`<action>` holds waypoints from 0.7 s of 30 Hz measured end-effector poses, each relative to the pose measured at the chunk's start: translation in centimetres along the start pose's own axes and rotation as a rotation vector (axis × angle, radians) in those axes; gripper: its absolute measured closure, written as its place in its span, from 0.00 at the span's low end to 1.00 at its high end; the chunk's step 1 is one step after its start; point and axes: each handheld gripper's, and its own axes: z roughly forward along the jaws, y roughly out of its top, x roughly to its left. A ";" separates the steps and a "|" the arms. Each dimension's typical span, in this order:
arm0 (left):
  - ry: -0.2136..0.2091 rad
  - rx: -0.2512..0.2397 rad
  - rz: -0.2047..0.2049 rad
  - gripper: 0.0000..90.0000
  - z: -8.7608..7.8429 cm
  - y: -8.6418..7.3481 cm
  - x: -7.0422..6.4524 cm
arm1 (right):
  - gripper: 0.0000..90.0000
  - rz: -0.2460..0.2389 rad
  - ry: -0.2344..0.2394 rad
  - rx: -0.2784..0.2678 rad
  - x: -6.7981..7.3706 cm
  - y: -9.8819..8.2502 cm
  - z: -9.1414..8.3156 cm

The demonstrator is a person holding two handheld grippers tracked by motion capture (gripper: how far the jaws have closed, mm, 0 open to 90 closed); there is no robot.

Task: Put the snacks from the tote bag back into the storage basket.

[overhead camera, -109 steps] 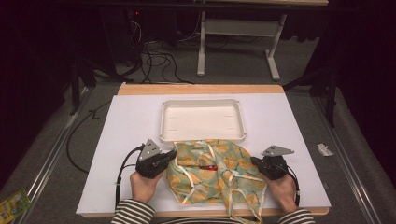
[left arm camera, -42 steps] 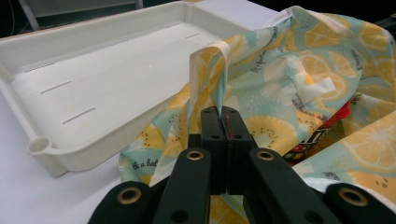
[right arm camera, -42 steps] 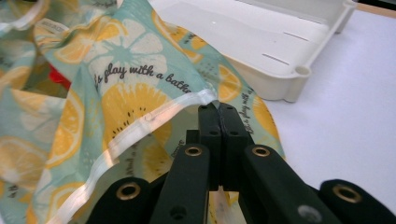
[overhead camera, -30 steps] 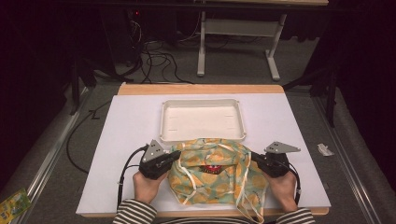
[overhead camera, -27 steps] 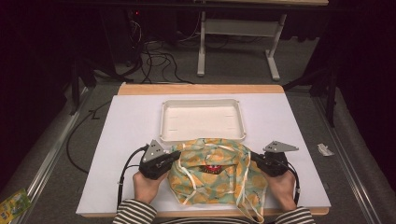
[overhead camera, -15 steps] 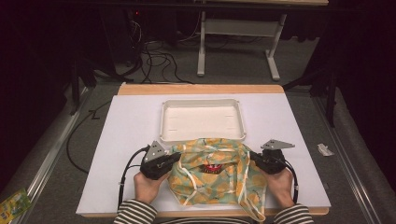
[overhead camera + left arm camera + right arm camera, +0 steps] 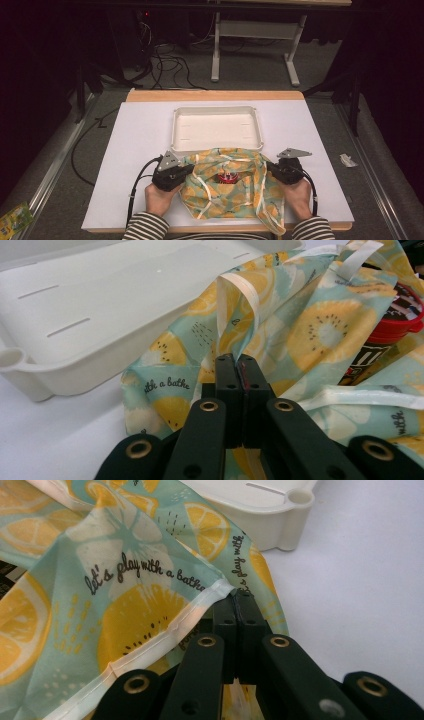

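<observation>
Since the earlier frame, the lemon-print cloth bag (image 7: pixel 231 187), near the table's (image 7: pixel 125 150) front edge, is being drawn open around the red-lidded jar (image 7: pixel 400 320), its rim being pinched by left gripper (image 7: pixel 239 362) and right gripper (image 7: pixel 235 597), so lifting the jar out is probably being called for next.

So there's a white tray (image 7: pixel 217 128) sitting mid-table toward the far edge, long side running across, with shallow walls and a few thin slots in its floor; a small round lug sticks out at a corner. The tabletop (image 7: pixel 140 150) is white, with a strip of bare wood (image 7: pixel 215 95) along the far edge. Past it on the grey carpet, black cables (image 7: pixel 165 62) tangle near the white legs of another table (image 7: pixel 295 70). A scrap of white paper (image 7: pixel 347 160) lies on the floor off the right edge, and a green-yellow packet (image 7: pixel 14 219) off the near left corner.
</observation>
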 end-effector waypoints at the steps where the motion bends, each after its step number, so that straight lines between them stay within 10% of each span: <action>1: -0.003 0.002 -0.006 1.00 0.1 0.0 0.1 | 1.00 0.002 -0.002 -0.001 -0.1 0.0 0.1; 21: 0.011 0.076 -0.025 1.00 1.8 -0.8 0.6 | 1.00 0.010 0.002 0.009 -0.4 -0.6 0.4</action>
